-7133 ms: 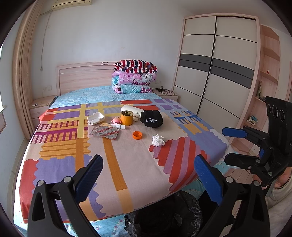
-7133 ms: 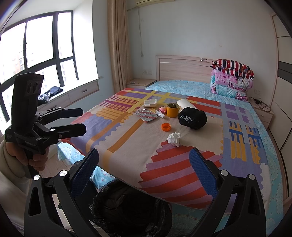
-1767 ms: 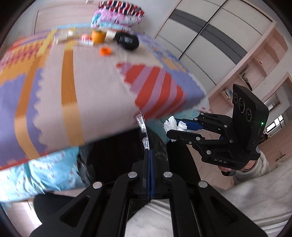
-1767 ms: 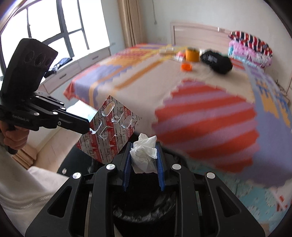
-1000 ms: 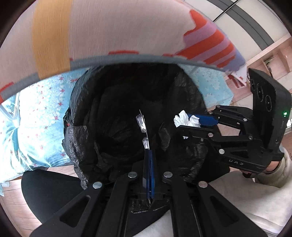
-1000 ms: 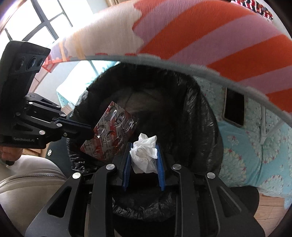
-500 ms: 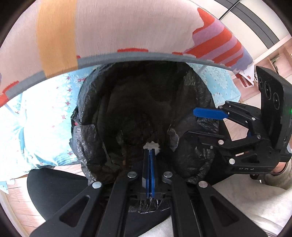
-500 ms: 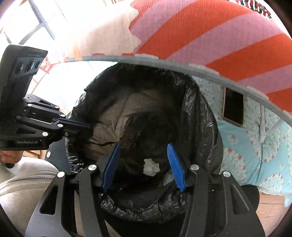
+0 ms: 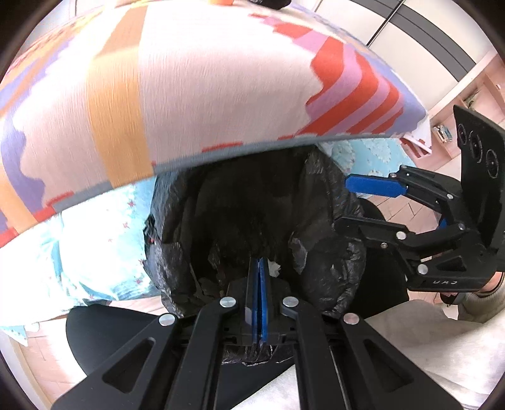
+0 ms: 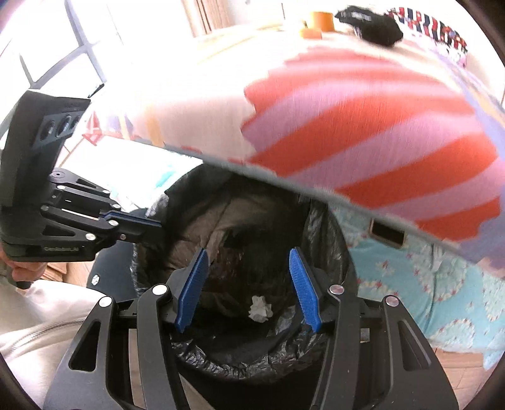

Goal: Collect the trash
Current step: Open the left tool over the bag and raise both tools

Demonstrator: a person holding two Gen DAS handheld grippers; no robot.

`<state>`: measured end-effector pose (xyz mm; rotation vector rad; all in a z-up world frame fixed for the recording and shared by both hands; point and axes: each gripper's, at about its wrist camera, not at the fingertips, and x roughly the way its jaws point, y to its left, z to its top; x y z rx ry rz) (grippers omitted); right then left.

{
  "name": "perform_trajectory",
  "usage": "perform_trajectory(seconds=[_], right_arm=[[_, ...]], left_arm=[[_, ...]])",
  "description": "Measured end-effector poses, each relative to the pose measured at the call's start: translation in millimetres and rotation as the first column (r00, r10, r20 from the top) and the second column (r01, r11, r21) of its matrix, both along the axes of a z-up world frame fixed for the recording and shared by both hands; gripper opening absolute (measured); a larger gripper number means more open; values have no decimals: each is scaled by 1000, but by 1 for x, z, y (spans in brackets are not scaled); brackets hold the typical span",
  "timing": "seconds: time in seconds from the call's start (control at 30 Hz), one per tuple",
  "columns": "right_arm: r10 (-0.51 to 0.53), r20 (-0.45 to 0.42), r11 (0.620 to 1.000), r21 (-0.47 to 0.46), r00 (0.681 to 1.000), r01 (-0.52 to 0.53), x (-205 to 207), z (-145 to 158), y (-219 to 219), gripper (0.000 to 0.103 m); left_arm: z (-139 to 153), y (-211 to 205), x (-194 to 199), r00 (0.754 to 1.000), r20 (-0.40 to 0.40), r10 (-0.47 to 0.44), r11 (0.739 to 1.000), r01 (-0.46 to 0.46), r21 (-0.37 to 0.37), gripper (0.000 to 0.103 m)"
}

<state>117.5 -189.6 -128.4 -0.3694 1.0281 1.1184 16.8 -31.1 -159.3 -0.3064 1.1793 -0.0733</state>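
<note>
A bin lined with a black bag (image 10: 328,252) stands at the foot of the bed; it also shows in the left wrist view (image 9: 315,220). A crumpled white tissue (image 10: 260,309) lies at its bottom and peeks out beside my left fingers (image 9: 274,268). A reddish blister pack (image 10: 227,261) lies dimly inside. My right gripper (image 10: 249,290) is open and empty over the bin; it also shows in the left wrist view (image 9: 353,205). My left gripper (image 9: 259,271) is shut and empty over the bin's left rim; it also shows in the right wrist view (image 10: 151,228).
The bed with its patterned cover (image 9: 195,88) overhangs the bin. On the far bed lie an orange lid (image 10: 311,32), an orange tape roll (image 10: 322,19) and a black bundle (image 10: 375,26). A dark phone-like object (image 10: 386,235) sits against the blue sheet.
Both grippers have tilted up, so more of the bed shows. The tissue and blister pack, dropped earlier, lie in the bin. The right gripper stays open, the left shut.
</note>
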Motion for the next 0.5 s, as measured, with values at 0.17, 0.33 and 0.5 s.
perform_trajectory(seconds=[0.17,0.33,0.5], right_arm=[[8,46,999,36,999,-10,2,24,-1,57],[21,103,997,66,994,-28,7,45,0,57],[27,157,994,105,987,-44,16,72,0,61]], left_arm=[[18,4,3,1000,28,-15,999,14,29,1],[40,2,8,997,67,-34,998,30,57,1],[59,0,14,993,108,-56,995,47,87,1]])
